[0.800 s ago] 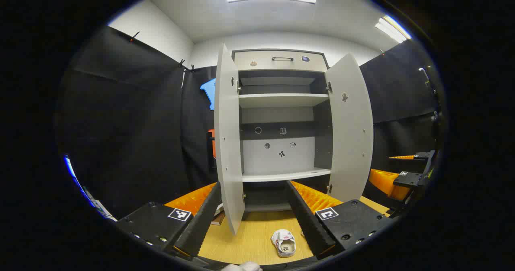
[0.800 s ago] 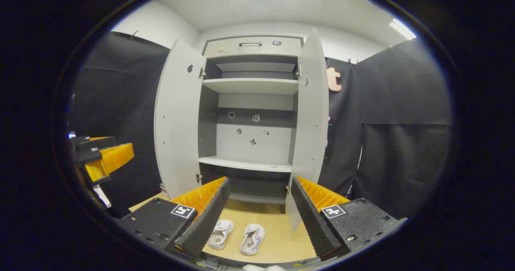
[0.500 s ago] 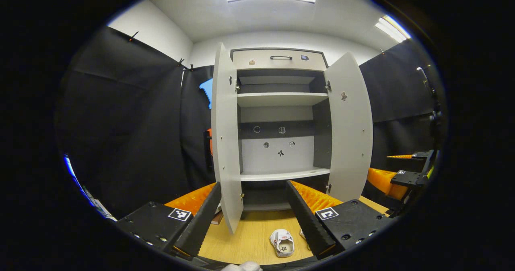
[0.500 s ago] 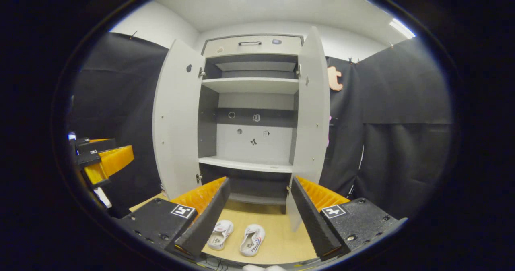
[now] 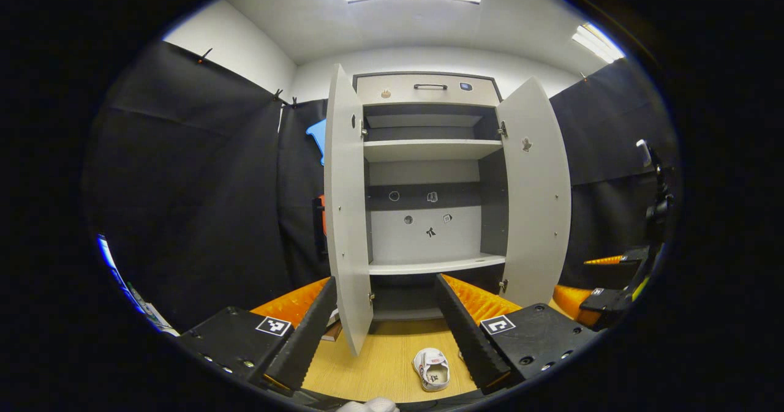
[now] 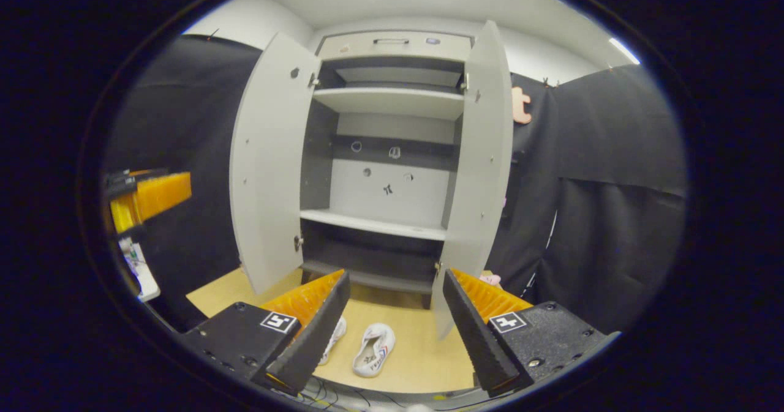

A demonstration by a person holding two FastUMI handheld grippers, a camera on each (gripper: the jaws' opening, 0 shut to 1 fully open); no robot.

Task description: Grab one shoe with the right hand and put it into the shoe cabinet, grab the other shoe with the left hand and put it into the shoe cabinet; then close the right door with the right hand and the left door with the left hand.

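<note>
Black cloth walls close in a booth where a tall grey two-door shoe cabinet (image 6: 380, 155) stands open on a pale wooden floor (image 6: 422, 351), its shelves bare. Two white canvas shoes lie side by side on that floor near the cabinet's front edge: one shoe (image 6: 371, 358) in plain sight, the other shoe (image 6: 334, 337) half hidden behind a finger. The right hand-held gripper (image 6: 389, 332) hangs above them, jaws spread wide and empty; the left hand-held gripper (image 5: 384, 332) is likewise spread and empty, near the left door (image 5: 346, 210). Descending, a finger could nudge both shoes, since they lie so close, or clip the right door (image 6: 478, 173).
</note>
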